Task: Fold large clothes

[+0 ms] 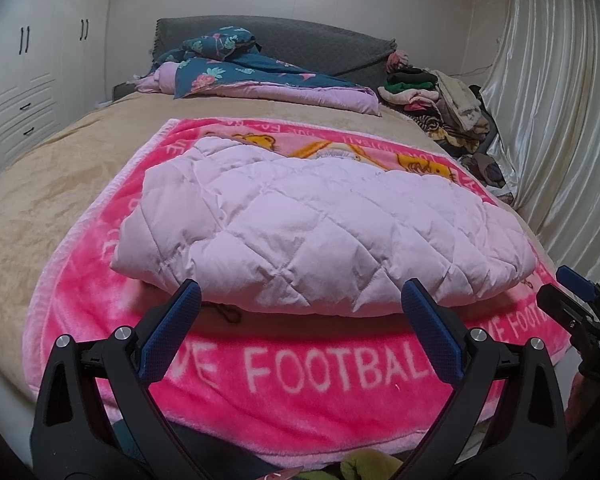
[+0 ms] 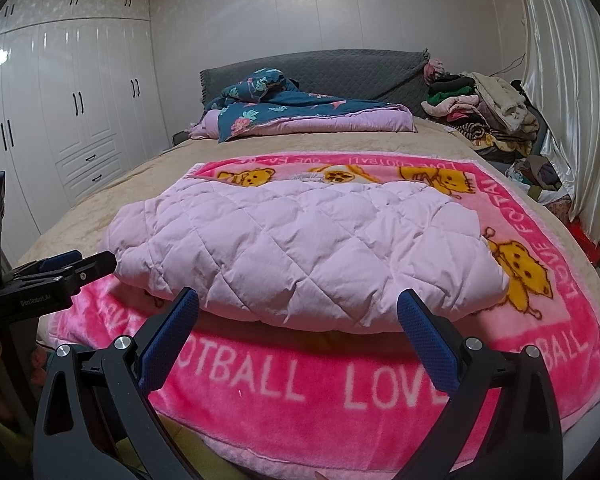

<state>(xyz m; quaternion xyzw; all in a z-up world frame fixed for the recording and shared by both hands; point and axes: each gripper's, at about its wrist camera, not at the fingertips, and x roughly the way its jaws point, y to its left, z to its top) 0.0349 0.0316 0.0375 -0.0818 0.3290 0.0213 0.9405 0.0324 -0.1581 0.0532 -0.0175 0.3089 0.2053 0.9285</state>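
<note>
A pale pink quilted jacket [image 1: 308, 224] [image 2: 296, 248] lies folded into a puffy bundle on a bright pink "LOVE FOOTBALL" blanket [image 1: 320, 392] [image 2: 328, 396] with yellow bears. My left gripper [image 1: 302, 294] is open just short of the jacket's near edge, holding nothing. My right gripper [image 2: 298, 300] is open as well, also at the near edge, empty. In the left wrist view the right gripper [image 1: 572, 292] shows at the far right; in the right wrist view the left gripper [image 2: 72, 262] shows at the far left.
The blanket lies on a bed with a beige cover [image 1: 60, 184] [image 2: 148, 168]. A blue floral quilt [image 1: 236, 68] [image 2: 284, 112] sits by the grey headboard. A heap of clothes [image 1: 440, 100] [image 2: 484, 108] fills the far right. White wardrobes [image 2: 72, 108] stand left, curtains [image 1: 556, 120] right.
</note>
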